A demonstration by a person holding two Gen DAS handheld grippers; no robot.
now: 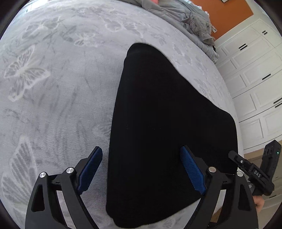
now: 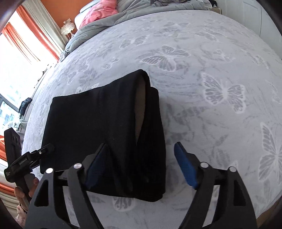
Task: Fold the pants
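The black pants (image 1: 158,123) lie folded in a compact stack on the grey butterfly-print bed cover (image 1: 52,88). My left gripper (image 1: 141,169) is open above the near end of the stack, its jaws wide apart and holding nothing. In the right wrist view the pants (image 2: 98,126) show stacked layers with a brownish inner lining along the right edge. My right gripper (image 2: 139,167) is open above the stack's near right corner, holding nothing. The right gripper's body (image 1: 253,172) shows at the left view's right edge, and the left gripper's body (image 2: 23,162) at the right view's left edge.
A rumpled grey duvet (image 1: 193,19) and a pink pillow (image 2: 98,12) lie at the head of the bed. White cupboard doors (image 1: 255,79) stand past the bed's right side. A window with orange curtains (image 2: 23,45) is on the other side.
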